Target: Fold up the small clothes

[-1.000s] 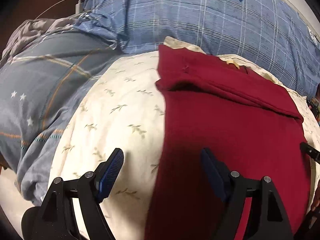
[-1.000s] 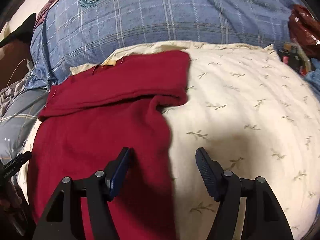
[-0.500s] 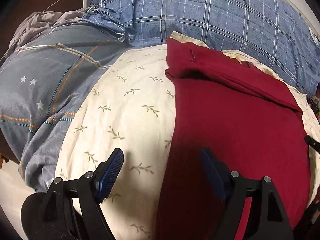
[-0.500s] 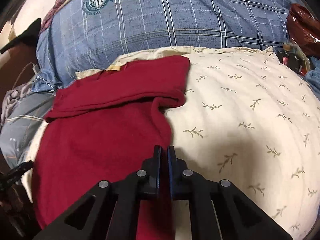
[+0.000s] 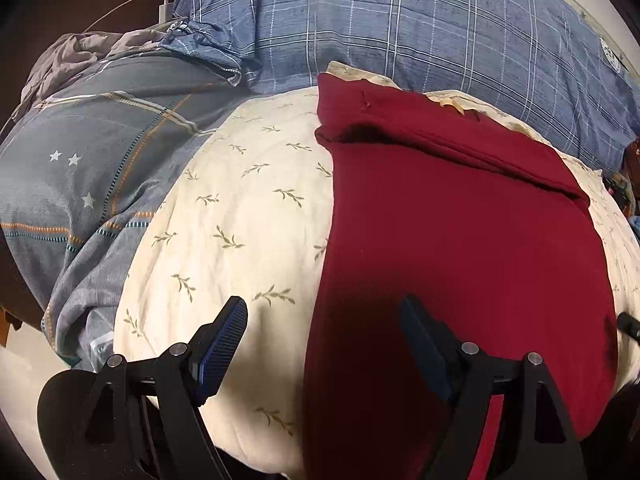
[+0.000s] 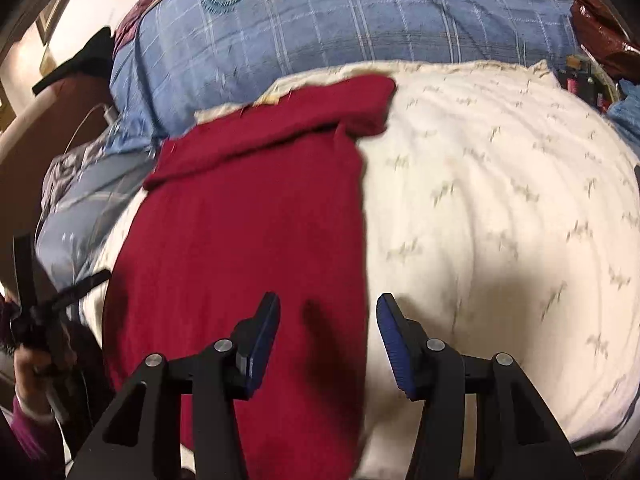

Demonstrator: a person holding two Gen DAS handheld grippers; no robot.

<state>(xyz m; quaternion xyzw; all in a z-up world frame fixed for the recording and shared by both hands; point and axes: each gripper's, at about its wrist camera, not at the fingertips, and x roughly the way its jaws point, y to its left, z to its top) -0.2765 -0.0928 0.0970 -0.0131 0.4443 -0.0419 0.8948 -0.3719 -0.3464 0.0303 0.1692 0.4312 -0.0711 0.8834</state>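
A dark red garment (image 5: 460, 232) lies flat on a cream leaf-print cushion (image 5: 240, 208), its far end folded over into a band. My left gripper (image 5: 324, 344) is open and empty, straddling the garment's left edge near its near end. In the right wrist view the garment (image 6: 248, 240) lies left of centre on the cushion (image 6: 500, 208). My right gripper (image 6: 328, 336) is open and empty, straddling the garment's right edge. The left gripper (image 6: 40, 300) shows at the far left of that view, held in a hand.
A blue plaid pillow (image 5: 400, 28) with a round crest lies behind the cushion. A grey plaid blanket (image 5: 92, 160) lies to the left. A white charger and cable (image 5: 164, 8) sit at the back left. Dark red and coloured items (image 6: 596, 36) lie at the back right.
My right gripper shut half a second ago and has opened again, now over the garment's right edge. The left gripper stayed open and shifted slightly.
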